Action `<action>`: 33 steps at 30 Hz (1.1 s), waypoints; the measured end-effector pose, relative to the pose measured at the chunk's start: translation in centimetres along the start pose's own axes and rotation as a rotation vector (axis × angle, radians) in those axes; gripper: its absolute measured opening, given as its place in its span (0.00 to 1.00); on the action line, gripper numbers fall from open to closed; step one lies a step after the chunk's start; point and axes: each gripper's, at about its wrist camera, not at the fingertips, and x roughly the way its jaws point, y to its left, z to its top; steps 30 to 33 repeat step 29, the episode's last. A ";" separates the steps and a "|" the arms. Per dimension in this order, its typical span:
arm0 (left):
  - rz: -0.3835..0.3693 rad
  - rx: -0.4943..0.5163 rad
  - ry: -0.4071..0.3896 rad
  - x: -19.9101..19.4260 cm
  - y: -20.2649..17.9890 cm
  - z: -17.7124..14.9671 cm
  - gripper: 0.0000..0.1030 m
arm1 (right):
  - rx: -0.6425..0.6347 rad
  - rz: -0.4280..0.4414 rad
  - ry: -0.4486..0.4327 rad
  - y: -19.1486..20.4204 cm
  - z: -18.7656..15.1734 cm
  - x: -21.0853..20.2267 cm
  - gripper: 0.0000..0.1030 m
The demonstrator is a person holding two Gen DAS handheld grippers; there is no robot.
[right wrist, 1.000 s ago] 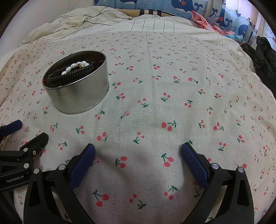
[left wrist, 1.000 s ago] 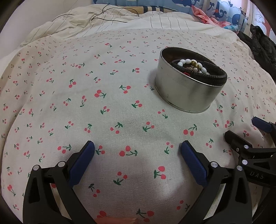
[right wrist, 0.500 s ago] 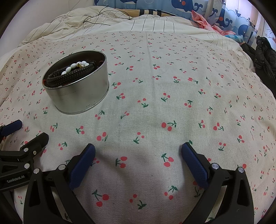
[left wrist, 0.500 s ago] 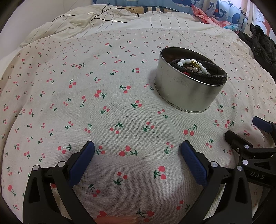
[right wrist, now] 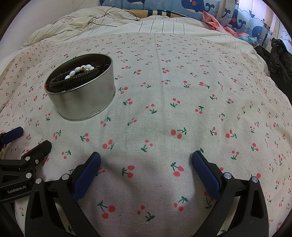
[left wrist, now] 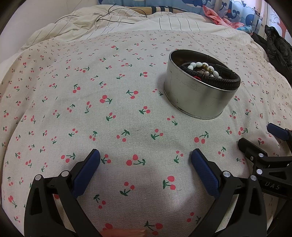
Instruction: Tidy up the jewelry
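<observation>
A round metal tin (left wrist: 199, 98) stands on the cherry-print cloth (left wrist: 109, 91), up and right of my left gripper (left wrist: 145, 155). In it lie a black braided bracelet (left wrist: 226, 80) and a white bead bracelet (left wrist: 196, 64). My left gripper is open and empty, low over the cloth. In the right wrist view the tin (right wrist: 82, 102) is at the upper left, with the braided bracelet (right wrist: 73, 82) and white beads (right wrist: 80, 69) inside. My right gripper (right wrist: 146, 157) is open and empty, to the tin's right. Each gripper shows at the edge of the other's view.
A striped cream quilt (right wrist: 164, 23) with a thin black cable (right wrist: 102, 18) lies behind the cloth. Blue whale-print fabric (right wrist: 200, 5) and a pink cloth (right wrist: 215, 21) are at the back. A black jacket (right wrist: 279, 60) lies at the right edge.
</observation>
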 end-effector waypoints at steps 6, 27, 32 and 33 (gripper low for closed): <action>0.000 0.000 0.000 0.0 0.0 0.0 0.93 | 0.000 0.000 0.000 0.0 0.0 0.0 0.93; -0.010 -0.010 0.001 0.2 0.2 0.2 0.93 | -0.001 0.000 0.000 0.0 0.0 0.0 0.93; -0.009 -0.010 0.000 0.2 0.1 0.1 0.93 | 0.000 0.000 0.000 0.0 0.0 0.0 0.93; -0.009 -0.010 0.000 0.2 0.1 0.1 0.93 | 0.000 0.000 0.000 0.0 0.0 0.0 0.93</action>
